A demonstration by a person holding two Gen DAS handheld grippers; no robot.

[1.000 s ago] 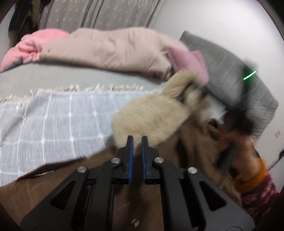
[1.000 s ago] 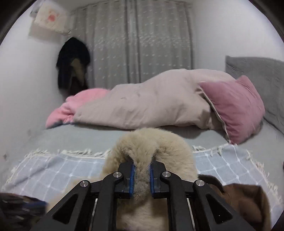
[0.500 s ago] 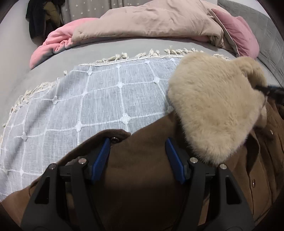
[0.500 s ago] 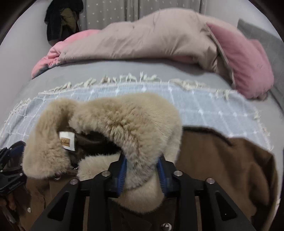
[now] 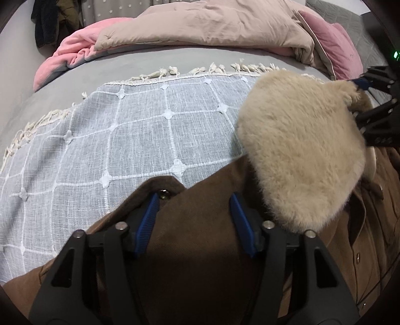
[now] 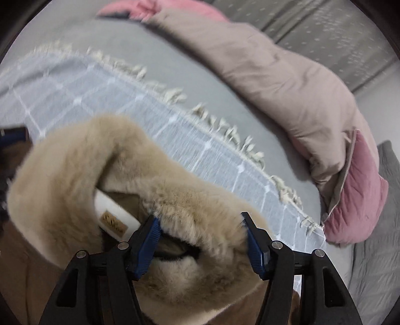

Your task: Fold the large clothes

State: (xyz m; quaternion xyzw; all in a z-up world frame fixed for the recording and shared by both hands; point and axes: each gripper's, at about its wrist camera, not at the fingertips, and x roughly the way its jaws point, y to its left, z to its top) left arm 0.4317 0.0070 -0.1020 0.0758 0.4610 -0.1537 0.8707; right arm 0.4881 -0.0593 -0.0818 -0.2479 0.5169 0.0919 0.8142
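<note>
We see the left gripper (image 5: 195,220) tipped steeply down over the near shoulder of the brown coat (image 5: 200,262), its blue fingers (image 5: 147,222) spread apart with coat cloth lying slack between them and no pad pressing on it. The right gripper (image 6: 200,240) also points down, over the fur collar (image 6: 125,162); its fingers (image 6: 255,247) stand wide with the fur bulging up between them, and the right-hand pad looks clear of the pile, so the hold reads as let go. In the left wrist view the right gripper (image 5: 375,105) shows at the far right edge, against the collar's tip. A second ago both pairs of fingers were pinched nearly shut, the right pair on the fur and held up above the bed; since then both have been opening, the left easing back a little in the last half second, and the coat has come down to lie on the checked throw (image 5: 112,140). The right wrist view is now tilted and blurred, where earlier it sat level. The coat lies at the near edge of the throw, collar toward the far right, a white label (image 6: 112,220) showing inside the neck. Left of the collar the throw is bare up to its fringed far edge (image 5: 200,71), then comes a strip of grey sheet (image 5: 150,60) before the beige duvet (image 5: 212,22), pink blanket (image 5: 72,52) and pink pillow (image 5: 335,47) along the far side.
</note>
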